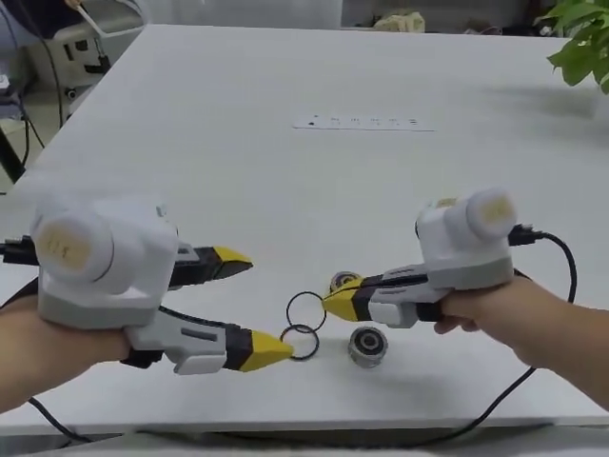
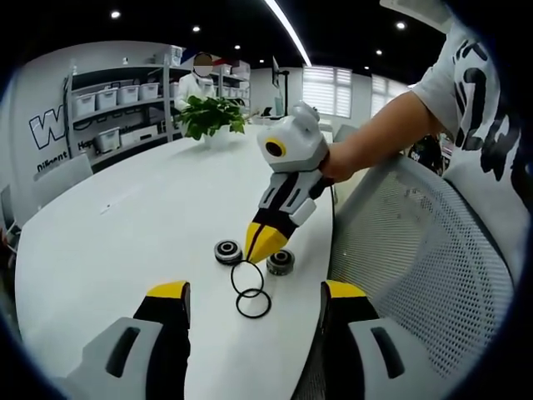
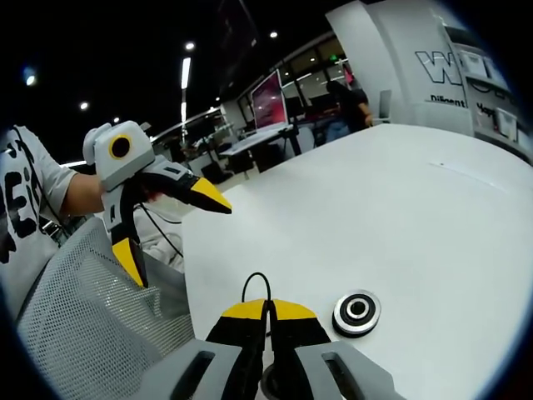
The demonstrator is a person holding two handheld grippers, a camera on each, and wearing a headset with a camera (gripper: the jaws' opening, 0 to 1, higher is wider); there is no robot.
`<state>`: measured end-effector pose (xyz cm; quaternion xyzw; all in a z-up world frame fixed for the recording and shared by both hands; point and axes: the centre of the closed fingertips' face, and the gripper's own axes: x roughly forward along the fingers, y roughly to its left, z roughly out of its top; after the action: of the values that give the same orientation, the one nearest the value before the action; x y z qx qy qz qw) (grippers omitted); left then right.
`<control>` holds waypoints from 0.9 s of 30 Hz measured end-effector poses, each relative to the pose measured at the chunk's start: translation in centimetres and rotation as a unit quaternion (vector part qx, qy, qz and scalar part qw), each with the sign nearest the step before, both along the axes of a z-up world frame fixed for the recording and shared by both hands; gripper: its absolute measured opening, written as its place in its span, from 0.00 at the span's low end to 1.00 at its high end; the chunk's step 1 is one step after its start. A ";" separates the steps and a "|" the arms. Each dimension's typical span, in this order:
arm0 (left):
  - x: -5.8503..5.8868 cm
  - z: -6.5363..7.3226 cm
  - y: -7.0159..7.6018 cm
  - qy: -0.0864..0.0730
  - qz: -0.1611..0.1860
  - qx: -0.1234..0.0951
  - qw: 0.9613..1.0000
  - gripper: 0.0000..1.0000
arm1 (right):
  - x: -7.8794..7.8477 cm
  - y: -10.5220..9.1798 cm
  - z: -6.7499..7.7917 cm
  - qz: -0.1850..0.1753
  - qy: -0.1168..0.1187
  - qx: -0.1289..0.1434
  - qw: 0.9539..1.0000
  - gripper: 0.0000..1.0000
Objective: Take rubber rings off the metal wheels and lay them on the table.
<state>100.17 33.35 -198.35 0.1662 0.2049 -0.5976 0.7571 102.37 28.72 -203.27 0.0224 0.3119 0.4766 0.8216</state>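
1. Thin black rubber rings, two of them, sit on the white table (image 1: 285, 171), touching edge to edge.
2. The first ring (image 1: 287, 309) (image 2: 232, 277) meets the very tip of the right gripper (image 1: 328, 303) (image 2: 256, 246) (image 3: 266, 307). In the right gripper view, an arc of this ring (image 3: 252, 277) runs into the seam between the jaws. The yellow-tipped jaws are pressed together and appear to pinch it.
3. The second ring (image 1: 318, 343) (image 2: 253, 317) lies just ahead of the left gripper (image 1: 259, 303) (image 2: 256, 290) (image 3: 179, 240), between its jaw lines. In the head view, one of that gripper's yellow tips sits at this ring's edge; whether they touch I cannot tell.
4. The left gripper's jaws are spread wide and hold nothing.
5. One round silver metal wheel with a dark centre (image 1: 344, 282) (image 2: 228, 251) (image 3: 357, 312) lies flat just to the right of the right gripper's jaws, near its tip.
6. The other metal wheel (image 1: 367, 346) (image 2: 280, 262) lies flat on the opposite side of those jaws, close under the gripper's body.
7. From the left gripper, both wheels lie beyond the rings, one on each side of the right gripper's tip.
8. A green potted plant (image 2: 208, 117) stands far across the table from the left gripper.
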 end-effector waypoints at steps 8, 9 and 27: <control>0.0 0.0 0.2 0.001 0.002 -0.001 1.000 0.61 | -0.2 0.4 -0.5 0.004 0.010 -0.002 1.000 0.00; 0.0 -0.1 0.3 0.001 0.002 0.000 1.000 0.61 | -0.2 0.5 -0.5 0.005 0.011 -0.002 1.000 0.00; -0.2 -0.5 0.6 0.004 0.002 0.004 1.000 0.60 | -0.9 0.8 -1.8 0.009 0.040 -0.008 0.999 0.00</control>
<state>99.93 33.95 -198.88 0.1661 0.2107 -0.5960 0.7568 101.52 29.56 -205.06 0.0321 0.3490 0.4802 0.8041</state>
